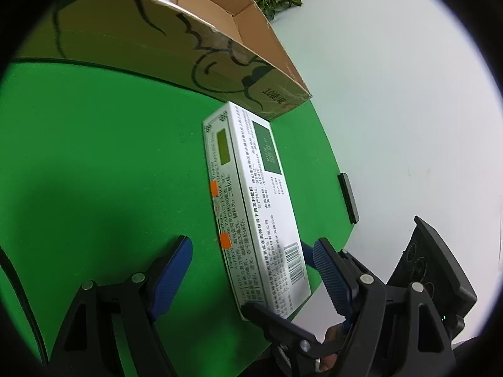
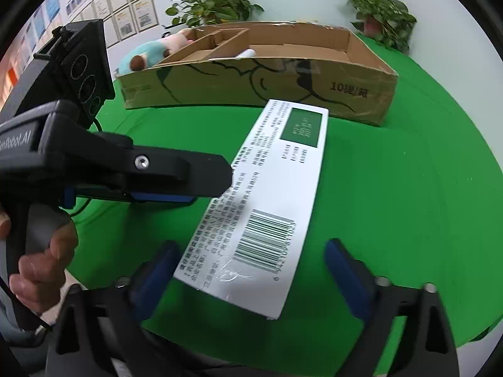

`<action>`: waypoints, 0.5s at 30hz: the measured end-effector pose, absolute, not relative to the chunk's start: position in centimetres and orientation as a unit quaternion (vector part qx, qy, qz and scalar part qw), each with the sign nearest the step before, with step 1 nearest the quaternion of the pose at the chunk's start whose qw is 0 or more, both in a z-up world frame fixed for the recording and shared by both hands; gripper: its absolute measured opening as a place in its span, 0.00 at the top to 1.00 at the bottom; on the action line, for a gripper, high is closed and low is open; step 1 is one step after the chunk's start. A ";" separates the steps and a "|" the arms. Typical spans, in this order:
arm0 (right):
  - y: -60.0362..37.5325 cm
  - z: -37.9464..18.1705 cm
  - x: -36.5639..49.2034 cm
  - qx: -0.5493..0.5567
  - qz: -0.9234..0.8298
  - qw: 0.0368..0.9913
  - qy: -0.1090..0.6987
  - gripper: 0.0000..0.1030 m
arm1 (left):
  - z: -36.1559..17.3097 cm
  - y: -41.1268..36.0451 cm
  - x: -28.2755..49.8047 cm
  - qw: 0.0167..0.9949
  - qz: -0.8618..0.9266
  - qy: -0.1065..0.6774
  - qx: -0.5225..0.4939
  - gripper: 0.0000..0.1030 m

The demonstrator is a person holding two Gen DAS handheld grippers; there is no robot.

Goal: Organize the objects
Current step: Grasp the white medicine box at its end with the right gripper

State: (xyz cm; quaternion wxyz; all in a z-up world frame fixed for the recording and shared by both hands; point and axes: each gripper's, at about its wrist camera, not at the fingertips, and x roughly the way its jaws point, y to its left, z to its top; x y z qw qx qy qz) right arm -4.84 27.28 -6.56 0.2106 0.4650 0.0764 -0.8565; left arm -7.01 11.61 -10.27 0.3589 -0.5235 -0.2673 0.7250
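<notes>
Claws framed the scene nearest the cameras. The right claw (image 2: 248,270) stood wide, its blue pads either side of the near end of the long white printed medicine carton (image 2: 267,201) but not pressing it. The left claw (image 1: 251,267) also stood wide, and the carton's near end (image 1: 251,207) lay between its fingers, closer to the right-hand pad; whether that pad touched the carton could not be told. In the right wrist view, one black finger of the left claw reached in from the left to the carton's long edge.

The carton lay flat on the green tabletop (image 2: 393,188), its far end close to the front wall of the open brown cardboard box with cardboard dividers (image 2: 361,72).

The step in hand was probably gripping the carton for the box. Done well, one claw would centre on the narrow width, close squarely on both long sides, and lift level so the far end cleared the box wall. Potted green plants (image 2: 217,3) stood beyond.
</notes>
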 end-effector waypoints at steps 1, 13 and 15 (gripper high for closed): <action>27.2 -6.5 -4.9 0.464 -0.857 0.209 0.078 0.32 | -10.3 11.8 -7.0 0.359 0.725 -0.268 -0.523 0.24; 27.0 -5.8 -4.2 0.464 -0.846 0.262 0.024 0.37 | -11.1 11.6 -5.6 0.342 0.720 -0.287 -0.532 0.52; 26.7 -6.0 -4.1 0.468 -0.844 0.262 0.026 0.37 | -11.4 11.2 -5.5 0.338 0.717 -0.296 -0.532 0.55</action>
